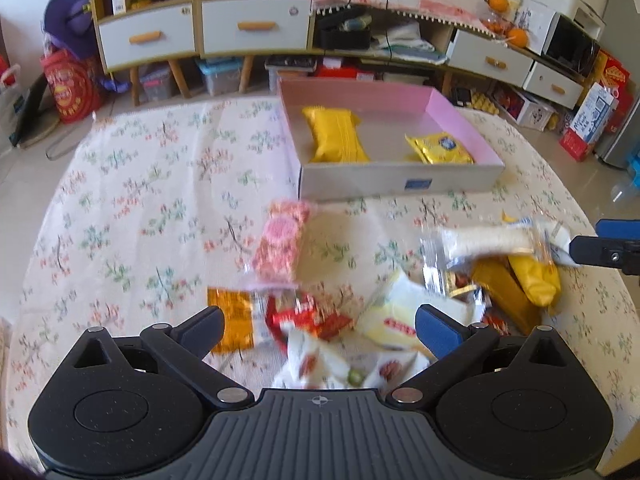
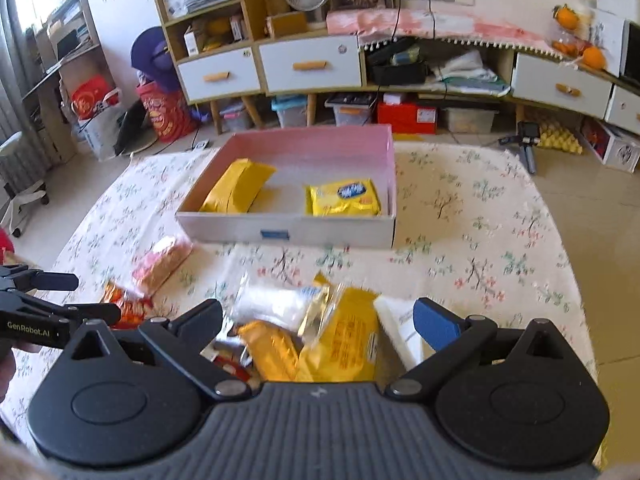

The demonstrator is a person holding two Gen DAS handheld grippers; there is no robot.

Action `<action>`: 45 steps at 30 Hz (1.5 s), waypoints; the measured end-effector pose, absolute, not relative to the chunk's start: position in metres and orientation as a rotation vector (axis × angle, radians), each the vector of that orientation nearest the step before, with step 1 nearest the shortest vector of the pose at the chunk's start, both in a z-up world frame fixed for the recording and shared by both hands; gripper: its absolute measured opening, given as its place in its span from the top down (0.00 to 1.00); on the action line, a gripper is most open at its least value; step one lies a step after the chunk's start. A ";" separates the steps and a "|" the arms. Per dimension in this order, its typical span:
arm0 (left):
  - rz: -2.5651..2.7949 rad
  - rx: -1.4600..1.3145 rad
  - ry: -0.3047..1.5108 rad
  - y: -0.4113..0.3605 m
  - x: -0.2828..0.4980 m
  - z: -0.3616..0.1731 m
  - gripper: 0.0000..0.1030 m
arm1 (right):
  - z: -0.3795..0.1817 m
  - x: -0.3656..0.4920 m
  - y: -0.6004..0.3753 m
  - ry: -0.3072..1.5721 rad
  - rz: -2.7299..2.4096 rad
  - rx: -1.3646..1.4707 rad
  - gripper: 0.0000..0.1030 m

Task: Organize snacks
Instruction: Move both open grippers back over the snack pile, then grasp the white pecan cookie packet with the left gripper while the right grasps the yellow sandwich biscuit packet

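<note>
Snacks, seemingly two yellow packets (image 2: 343, 200), lie in pink-lined box (image 2: 390, 168).

Glossy foil snack packets (image 2: 344, 200); matt cardboard box (image 2: 288, 232); floral cloth tablecloth (image 2: 480, 240), woven.

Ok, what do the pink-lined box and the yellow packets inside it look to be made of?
The box looks like cardboard: thin, stiff, straight walls, matte pale outside with a small blue label, pink inside. The long yellow packet looks like plastic film, mildly shiny, with a crimped seam. The squarer yellow packet is glossier, probably printed foil or film, since it shows glare and wrinkles. Blur leaves the exact materials open.
</note>
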State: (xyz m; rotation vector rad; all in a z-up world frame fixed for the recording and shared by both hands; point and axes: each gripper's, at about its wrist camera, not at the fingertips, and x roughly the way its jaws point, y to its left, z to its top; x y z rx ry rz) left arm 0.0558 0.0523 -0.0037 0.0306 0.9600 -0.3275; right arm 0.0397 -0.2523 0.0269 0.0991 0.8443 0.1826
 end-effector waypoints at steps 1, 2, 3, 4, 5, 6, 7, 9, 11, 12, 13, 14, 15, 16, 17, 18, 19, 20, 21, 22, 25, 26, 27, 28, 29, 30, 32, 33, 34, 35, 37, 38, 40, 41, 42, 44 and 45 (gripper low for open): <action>-0.331 0.020 0.980 0.054 0.056 -0.005 0.01 | 0.024 0.039 -0.252 0.857 0.182 0.103 0.01; -0.332 0.010 1.002 0.055 0.056 -0.007 0.01 | 0.020 0.039 -0.252 0.877 0.175 0.104 0.01; -0.331 -0.003 1.025 0.057 0.056 -0.009 0.01 | 0.017 0.039 -0.251 0.898 0.165 0.104 0.01; -0.330 -0.021 1.047 0.059 0.056 -0.011 0.01 | 0.013 0.039 -0.251 0.922 0.156 0.105 0.01; -0.328 -0.042 1.066 0.061 0.056 -0.013 0.01 | 0.009 0.039 -0.250 0.947 0.149 0.109 0.02; -0.325 -0.065 1.086 0.064 0.057 -0.015 0.01 | 0.005 0.039 -0.250 0.969 0.145 0.116 0.02; -0.324 -0.088 1.105 0.065 0.058 -0.016 0.01 | 0.002 0.040 -0.250 0.990 0.143 0.125 0.02; -0.326 -0.130 1.138 0.068 0.059 -0.020 0.02 | -0.005 0.040 -0.249 1.026 0.141 0.145 0.03; -0.326 -0.183 1.175 0.070 0.060 -0.024 0.02 | -0.011 0.042 -0.249 1.053 0.141 0.165 0.04; -0.327 -0.213 1.195 0.070 0.061 -0.026 0.03 | -0.013 0.043 -0.250 1.060 0.138 0.172 0.05; -0.327 -0.243 1.212 0.072 0.061 -0.028 0.03 | -0.015 0.044 -0.250 1.069 0.131 0.181 0.05; -0.327 -0.274 1.229 0.073 0.061 -0.031 0.03 | -0.016 0.046 -0.251 1.075 0.126 0.189 0.06; -0.327 -0.300 1.243 0.074 0.062 -0.033 0.03 | -0.018 0.047 -0.251 1.083 0.121 0.203 0.06; -0.325 -0.329 1.256 0.075 0.062 -0.037 0.03 | -0.019 0.049 -0.253 1.090 0.118 0.218 0.07; -0.325 -0.364 1.267 0.076 0.063 -0.039 0.03 | -0.021 0.050 -0.254 1.097 0.115 0.235 0.08; -0.323 -0.407 1.275 0.079 0.063 -0.043 0.03 | -0.022 0.051 -0.256 1.103 0.111 0.253 0.08; -0.313 -0.447 1.284 0.081 0.064 -0.046 0.04 | -0.024 0.052 -0.257 1.111 0.110 0.276 0.09; -0.298 -0.483 1.288 0.084 0.065 -0.048 0.05 | -0.026 0.054 -0.259 1.121 0.108 0.304 0.11; -0.286 -0.521 1.287 0.087 0.065 -0.050 0.05 | -0.028 0.055 -0.261 1.128 0.105 0.326 0.13; -0.278 -0.554 1.286 0.090 0.065 -0.052 0.06 | -0.029 0.056 -0.262 1.135 0.102 0.346 0.14; -0.256 -0.611 1.277 0.096 0.065 -0.053 0.08 | -0.034 0.057 -0.266 1.145 0.085 0.388 0.20; -0.250 -0.622 1.273 0.097 0.065 -0.054 0.08 | -0.035 0.058 -0.267 1.146 0.075 0.395 0.21; -0.245 -0.630 1.269 0.098 0.065 -0.054 0.09 | -0.036 0.059 -0.269 1.146 0.070 0.402 0.22; -0.241 -0.633 1.265 0.099 0.065 -0.053 0.11 | -0.036 0.058 -0.270 1.140 0.067 0.408 0.22; -0.238 -0.635 1.260 0.099 0.065 -0.052 0.11 | -0.036 0.058 -0.271 1.134 0.066 0.411 0.23; -0.233 -0.635 1.255 0.099 0.065 -0.051 0.13 | -0.035 0.059 -0.271 1.131 0.065 0.412 0.25; -0.217 -0.625 1.246 0.099 0.064 -0.050 0.24 | -0.035 0.060 -0.272 1.122 0.058 0.419 0.28; -0.214 -0.624 1.238 0.100 0.064 -0.050 0.25 | -0.035 0.060 -0.273 1.120 0.054 0.420 0.30; -0.211 -0.629 1.237 0.101 0.064 -0.050 0.26 | -0.035 0.060 -0.274 1.117 0.049 0.418 0.31; -0.208 -0.633 1.235 0.103 0.064 -0.050 0.26 | -0.035 0.059 -0.274 1.113 0.042 0.410 0.35; -0.202 -0.630 1.228 0.103 0.063 -0.049 0.30 | -0.034 0.060 -0.273 1.110 0.037 0.396 0.41; -0.199 -0.628 1.222 0.103 0.063 -0.048 0.31 | -0.034 0.060 -0.272 1.108 0.039 0.396 0.45; -0.196 -0.621 1.212 0.104 0.062 -0.047 0.38 | -0.032 0.060 -0.271 1.107 0.034 0.387 0.48; -0.193 -0.615 1.206 0.104 0.062 -0.045 0.40 | -0.032 0.059 -0.270 1.105 0.041 0.383 0.52; -0.192 -0.608 1.199 0.104 0.061 -0.044 0.44 | -0.031 0.060 -0.269 1.103 0.043 0.376 0.54; -0.195 -0.601 1.188 0.104 0.061 -0.042 0.52 | -0.029 0.059 -0.267 1.104 0.048 0.363 0.57; -0.197 -0.597 1.186 0.104 0.061 -0.041 0.53 | -0.027 0.058 -0.266 1.105 0.049 0.360 0.62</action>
